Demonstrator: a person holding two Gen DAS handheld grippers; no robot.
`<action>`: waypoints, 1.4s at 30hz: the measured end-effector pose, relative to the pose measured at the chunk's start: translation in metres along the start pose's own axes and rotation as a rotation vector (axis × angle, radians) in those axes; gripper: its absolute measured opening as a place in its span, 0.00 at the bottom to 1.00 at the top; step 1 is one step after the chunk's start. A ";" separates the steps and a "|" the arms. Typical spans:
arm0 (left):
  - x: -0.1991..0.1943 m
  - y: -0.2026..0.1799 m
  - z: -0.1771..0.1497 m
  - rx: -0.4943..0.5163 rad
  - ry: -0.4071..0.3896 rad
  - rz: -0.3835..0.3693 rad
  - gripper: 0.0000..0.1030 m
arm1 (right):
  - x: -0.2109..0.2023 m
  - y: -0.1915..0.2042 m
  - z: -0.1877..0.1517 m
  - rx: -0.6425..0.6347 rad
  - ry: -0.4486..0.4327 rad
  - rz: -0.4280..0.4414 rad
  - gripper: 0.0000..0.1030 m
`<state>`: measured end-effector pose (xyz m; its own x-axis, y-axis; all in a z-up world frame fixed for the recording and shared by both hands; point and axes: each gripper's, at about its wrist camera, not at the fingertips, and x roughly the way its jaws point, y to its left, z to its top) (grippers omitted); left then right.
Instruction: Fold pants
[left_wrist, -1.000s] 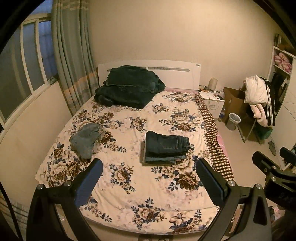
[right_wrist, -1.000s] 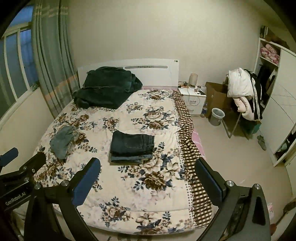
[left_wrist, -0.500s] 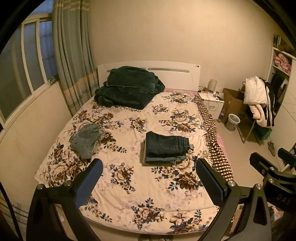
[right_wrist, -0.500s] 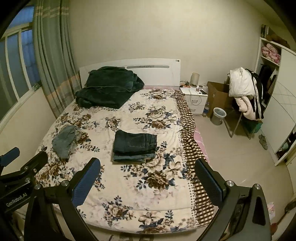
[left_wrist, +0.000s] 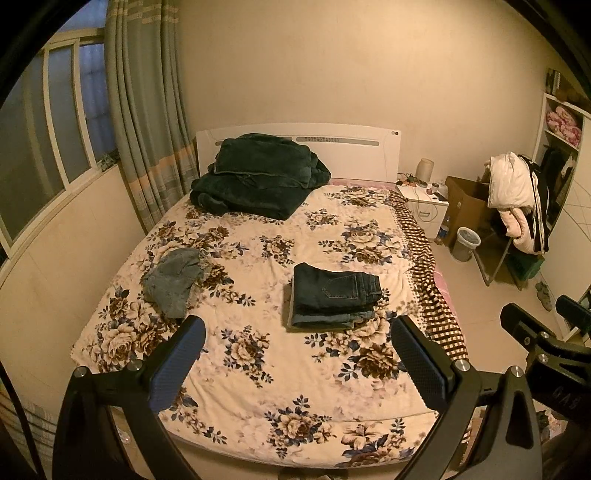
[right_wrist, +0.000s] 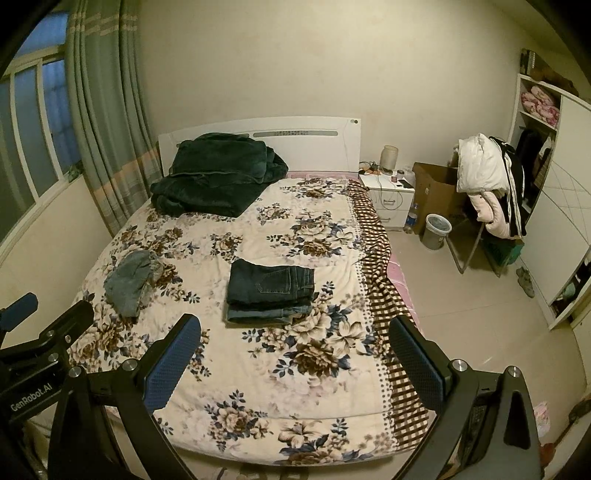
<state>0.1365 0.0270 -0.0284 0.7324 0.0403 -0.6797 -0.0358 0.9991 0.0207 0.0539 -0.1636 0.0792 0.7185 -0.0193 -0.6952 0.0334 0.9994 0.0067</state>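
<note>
We hover both grippers, left gripper (left_wrist: 297, 354) and right gripper (right_wrist: 295, 350), jaws wide and empty; nudging the folded jeans (right_wrist: 271, 290) could topple the stack.

This is a bedroom in a home. A double bed (right_wrist: 258, 369) under a floral blanket fills the room, its white headboard (right_wrist: 314, 144) against a plain wall. A curtained window (right_wrist: 33, 122) runs along one side. On the other side stand a white nightstand (right_wrist: 391, 199) — a lamp and cables on top — a waste bin (right_wrist: 436, 230), a cardboard box (right_wrist: 439, 188), a chair (right_wrist: 480, 206) heaped with jackets, and an open wardrobe (right_wrist: 546, 147) holding bedding.
</note>
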 end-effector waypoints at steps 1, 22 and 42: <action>-0.001 0.001 -0.001 -0.004 -0.001 0.000 1.00 | 0.000 0.002 -0.001 0.000 0.000 0.002 1.00; -0.004 0.005 0.000 -0.010 -0.010 0.007 1.00 | -0.001 0.004 0.000 0.005 -0.010 -0.007 1.00; -0.005 0.007 -0.002 -0.015 -0.011 0.004 1.00 | 0.000 0.005 0.003 0.011 -0.010 -0.011 1.00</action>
<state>0.1316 0.0335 -0.0262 0.7395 0.0446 -0.6717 -0.0490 0.9987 0.0123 0.0559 -0.1586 0.0814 0.7252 -0.0308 -0.6878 0.0491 0.9988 0.0071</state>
